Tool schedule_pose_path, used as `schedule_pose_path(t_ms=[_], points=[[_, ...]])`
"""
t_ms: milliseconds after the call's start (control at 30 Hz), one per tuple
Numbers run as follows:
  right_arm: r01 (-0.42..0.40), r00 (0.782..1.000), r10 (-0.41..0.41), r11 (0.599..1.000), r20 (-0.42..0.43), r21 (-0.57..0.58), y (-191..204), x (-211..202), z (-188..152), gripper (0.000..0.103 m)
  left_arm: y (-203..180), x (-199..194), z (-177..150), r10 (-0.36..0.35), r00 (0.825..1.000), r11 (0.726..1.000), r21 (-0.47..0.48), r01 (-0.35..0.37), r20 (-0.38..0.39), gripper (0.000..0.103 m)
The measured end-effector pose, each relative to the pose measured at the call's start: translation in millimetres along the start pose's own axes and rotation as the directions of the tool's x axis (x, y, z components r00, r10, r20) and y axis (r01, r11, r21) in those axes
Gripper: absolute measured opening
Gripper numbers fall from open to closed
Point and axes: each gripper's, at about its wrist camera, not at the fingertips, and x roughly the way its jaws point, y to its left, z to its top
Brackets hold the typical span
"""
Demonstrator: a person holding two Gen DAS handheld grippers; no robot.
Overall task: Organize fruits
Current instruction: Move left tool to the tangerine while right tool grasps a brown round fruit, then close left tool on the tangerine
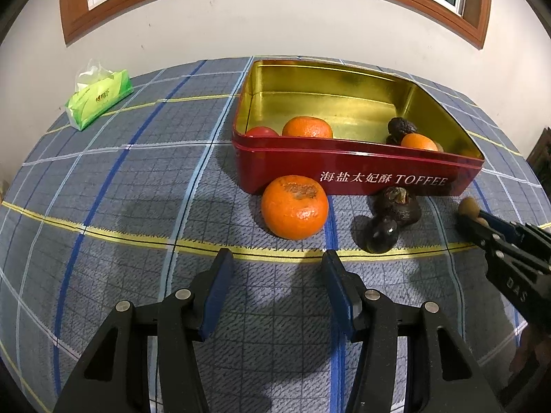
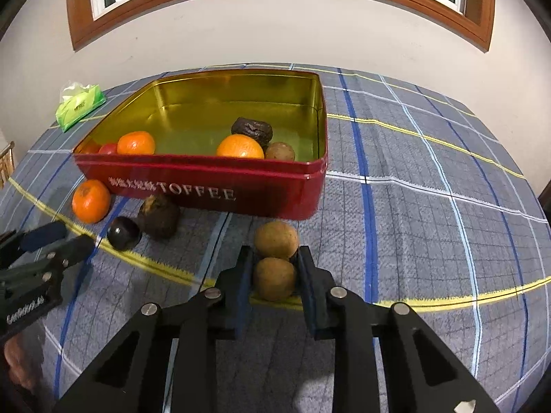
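A red toffee tin [image 1: 358, 172] [image 2: 213, 186] with a gold inside holds two oranges [image 2: 240, 146], a red fruit [image 2: 108, 148], a dark wrinkled fruit [image 2: 252, 130] and a brown fruit [image 2: 279, 151]. In front of it on the cloth lie an orange [image 1: 294, 206] [image 2: 90, 201], a dark wrinkled fruit [image 1: 397, 204] [image 2: 159, 215] and a shiny dark fruit [image 1: 381, 237] [image 2: 123, 233]. My left gripper [image 1: 277, 261] is open and empty just before the orange. My right gripper [image 2: 274, 258] is shut on a brown round fruit [image 2: 274, 278]; a second brown fruit [image 2: 276, 240] lies just beyond it.
A green tissue pack [image 1: 100, 99] [image 2: 80, 106] lies at the far left of the plaid cloth. A white wall with a wood-framed window stands behind the table. Open cloth stretches to the right of the tin [image 2: 430, 172].
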Motion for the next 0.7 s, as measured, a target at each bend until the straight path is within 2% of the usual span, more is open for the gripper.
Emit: schedule_pose_path(t_ms=[700], points=[[-0.02,1.0,0.02,0.999,0.0,-0.027,-1.0,4.9,6.1,0.024,-7.2,23.5,26.1,0.012,1.0,1.0,0.012,-0.012,0.008,0.054]])
